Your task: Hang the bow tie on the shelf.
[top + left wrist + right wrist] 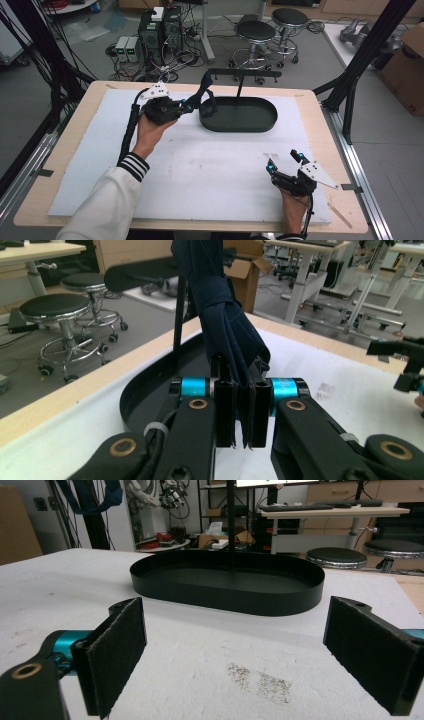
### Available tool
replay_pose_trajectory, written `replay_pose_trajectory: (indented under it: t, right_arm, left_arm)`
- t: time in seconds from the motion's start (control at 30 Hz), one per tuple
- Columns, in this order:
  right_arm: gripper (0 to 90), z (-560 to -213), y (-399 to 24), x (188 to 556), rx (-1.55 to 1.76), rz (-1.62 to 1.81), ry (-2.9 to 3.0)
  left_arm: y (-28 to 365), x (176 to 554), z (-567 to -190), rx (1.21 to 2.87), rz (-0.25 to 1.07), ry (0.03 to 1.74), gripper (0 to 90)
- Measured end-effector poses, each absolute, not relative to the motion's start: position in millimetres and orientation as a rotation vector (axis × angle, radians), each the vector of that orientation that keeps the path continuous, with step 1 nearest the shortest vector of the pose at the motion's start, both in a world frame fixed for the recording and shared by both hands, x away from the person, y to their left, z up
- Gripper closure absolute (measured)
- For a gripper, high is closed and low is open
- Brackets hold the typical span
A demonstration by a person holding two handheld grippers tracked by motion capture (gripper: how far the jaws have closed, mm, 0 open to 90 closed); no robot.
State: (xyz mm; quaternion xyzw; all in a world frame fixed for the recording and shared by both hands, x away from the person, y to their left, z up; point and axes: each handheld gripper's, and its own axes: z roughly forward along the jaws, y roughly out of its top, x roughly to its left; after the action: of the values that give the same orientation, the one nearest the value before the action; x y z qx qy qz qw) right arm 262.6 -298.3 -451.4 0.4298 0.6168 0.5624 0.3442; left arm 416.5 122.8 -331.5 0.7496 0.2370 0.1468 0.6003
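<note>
Navy cloth [227,325] pinched in left tool [242,432]; right tool [240,660] wide over white foam table [200,170]

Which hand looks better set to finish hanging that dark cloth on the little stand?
Left, probably. The left gripper is shut on the dark cloth draped from the stand's crossbar; the right gripper rests open, well away.

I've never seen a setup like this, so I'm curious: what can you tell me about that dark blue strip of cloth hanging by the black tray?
The dark navy cloth strip looks like soft woven fabric, folded and creased lengthwise. Its upper end drapes over the black crossbar of a stand rising from the black oval tray. Its lower end is pinched between the shut jaws of the left gripper, above the tray's left end. It hangs slanted, lightly taut.
</note>
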Motion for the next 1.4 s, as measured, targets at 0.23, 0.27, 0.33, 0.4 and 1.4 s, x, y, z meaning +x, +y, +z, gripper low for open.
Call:
replay_pose_trajectory:
  t: [0.23, 0.27, 0.33, 0.4, 1.4]
  right_arm:
    - [9.2, -451, -299, 263, 1.121, 1.466, 1.597]
    - [9.2, -451, -299, 263, 1.122, 1.466, 1.597]
    - [9.2, -452, -299, 263, 1.121, 1.468, 1.597]
    - [9.2, -452, -299, 263, 1.123, 1.472, 1.595]
    - [9.2, -452, -301, 262, 1.117, 1.489, 1.578]
  left_arm:
    - [110, 433, -323, 1.706, 0.351, 0.569, 85.6]
    - [108, 436, -322, 1.692, 0.349, 0.575, 85.7]
    - [105, 442, -320, 1.674, 0.345, 0.584, 85.7]
    - [102, 447, -318, 1.670, 0.340, 0.590, 85.9]
    - [91, 479, -325, 1.608, 0.507, 0.708, 86.1]
